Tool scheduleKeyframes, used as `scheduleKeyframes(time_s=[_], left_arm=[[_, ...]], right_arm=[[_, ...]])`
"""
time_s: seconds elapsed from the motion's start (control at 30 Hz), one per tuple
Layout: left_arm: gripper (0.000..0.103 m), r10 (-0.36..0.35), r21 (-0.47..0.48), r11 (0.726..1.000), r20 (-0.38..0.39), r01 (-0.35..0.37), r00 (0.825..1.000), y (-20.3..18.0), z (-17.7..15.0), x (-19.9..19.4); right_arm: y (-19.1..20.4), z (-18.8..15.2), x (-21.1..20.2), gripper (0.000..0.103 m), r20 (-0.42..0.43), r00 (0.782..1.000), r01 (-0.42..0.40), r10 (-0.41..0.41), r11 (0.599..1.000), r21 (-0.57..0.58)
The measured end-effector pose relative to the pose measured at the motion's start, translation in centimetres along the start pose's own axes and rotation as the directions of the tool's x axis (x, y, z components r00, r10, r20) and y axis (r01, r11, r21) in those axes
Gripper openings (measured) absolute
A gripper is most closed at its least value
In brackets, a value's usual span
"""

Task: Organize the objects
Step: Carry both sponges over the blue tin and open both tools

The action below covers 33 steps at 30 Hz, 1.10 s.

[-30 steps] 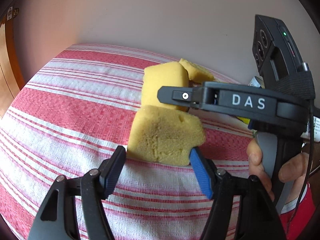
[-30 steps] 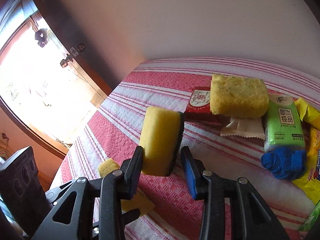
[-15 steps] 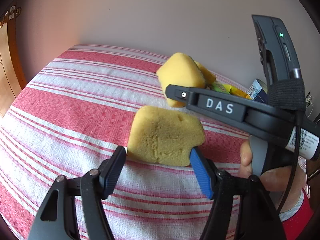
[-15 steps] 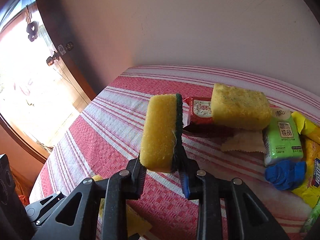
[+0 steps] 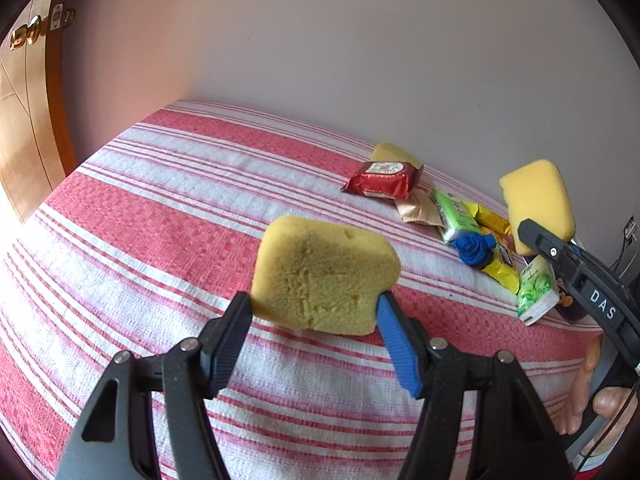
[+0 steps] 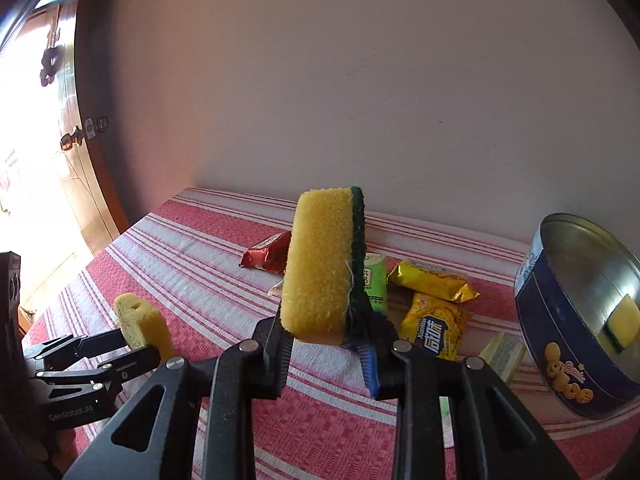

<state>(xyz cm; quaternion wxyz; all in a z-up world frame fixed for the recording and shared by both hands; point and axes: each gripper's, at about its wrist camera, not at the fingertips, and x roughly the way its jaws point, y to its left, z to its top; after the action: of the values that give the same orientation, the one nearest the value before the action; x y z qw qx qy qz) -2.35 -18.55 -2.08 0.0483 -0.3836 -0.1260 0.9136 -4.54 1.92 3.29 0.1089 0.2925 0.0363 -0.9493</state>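
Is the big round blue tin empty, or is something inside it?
Not empty. The round blue metal tin is open, and a yellow sponge with a dark green edge rests inside against its shiny wall.

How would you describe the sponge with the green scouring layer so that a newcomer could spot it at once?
Start from the red-and-white striped cloth and the blue tin at its right. Left of the tin, the right claw holds a yellow sponge upright; unlike the plain sponge in the left claw, it has a dark green side.

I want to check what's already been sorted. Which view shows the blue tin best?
The right wrist view. The blue tin stands open at the right edge, its shiny inside and a yellow sponge piece within it visible. The left wrist view shows at most a dark sliver behind the right gripper, too hidden to identify.
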Motion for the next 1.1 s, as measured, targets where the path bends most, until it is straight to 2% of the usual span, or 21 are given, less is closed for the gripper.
scheduleKeyframes(time_s=[0.1, 0.17, 0.37, 0.5, 0.57, 0.8, 0.9, 0.97, 1.1], left_arm=[[0.065, 0.045, 0.011, 0.999, 0.064, -0.046, 0.997, -0.7, 0.2, -0.7], [0.065, 0.055, 0.018, 0.998, 0.111, -0.057, 0.992, -1.5, 0.4, -1.5], [0.065, 0.009, 0.054, 0.998, 0.238, -0.022, 0.971, -4.7, 0.3, -4.2], [0.065, -0.061, 0.098, 0.995, 0.293, 0.033, 0.954, -7.5, 0.8, -5.7], [0.065, -0.086, 0.126, 0.991, 0.314, 0.049, 0.945, -9.4, 1.0, -6.1], [0.065, -0.179, 0.225, 0.968, 0.302, 0.112, 0.937, -17.1, 2.0, -5.0], [0.065, -0.232, 0.256, 0.953, 0.267, 0.163, 0.935, -20.6, 2.2, -3.9], [0.065, -0.264, 0.294, 0.937, 0.248, 0.187, 0.932, -23.4, 2.2, -3.1], [0.065, -0.304, 0.352, 0.910, 0.204, 0.220, 0.931, -29.0, 2.0, -1.1]], right_arm=[[-1.3, -0.7, -1.6, 0.031, 0.034, 0.999, 0.024, -0.024, 0.999, -0.022], [-2.6, -1.0, -2.9, 0.031, 0.064, 0.998, 0.008, -0.007, 1.000, -0.012], [-7.8, -1.2, -7.9, 0.031, 0.206, 0.976, -0.089, 0.073, 0.993, 0.071], [-11.5, -1.8, -10.4, 0.031, 0.275, 0.960, -0.091, 0.060, 0.991, 0.103], [-13.3, -2.1, -11.1, 0.031, 0.290, 0.957, -0.061, 0.023, 0.991, 0.122], [-21.9, -3.1, -12.4, 0.031, 0.274, 0.957, 0.032, -0.100, 0.970, 0.241], [-24.0, -3.7, -12.8, 0.031, 0.275, 0.940, 0.145, -0.200, 0.967, 0.211], [-25.5, -4.1, -12.5, 0.031, 0.253, 0.937, 0.192, -0.241, 0.960, 0.202], [-28.4, -4.5, -10.9, 0.031, 0.179, 0.948, 0.219, -0.264, 0.947, 0.235]])
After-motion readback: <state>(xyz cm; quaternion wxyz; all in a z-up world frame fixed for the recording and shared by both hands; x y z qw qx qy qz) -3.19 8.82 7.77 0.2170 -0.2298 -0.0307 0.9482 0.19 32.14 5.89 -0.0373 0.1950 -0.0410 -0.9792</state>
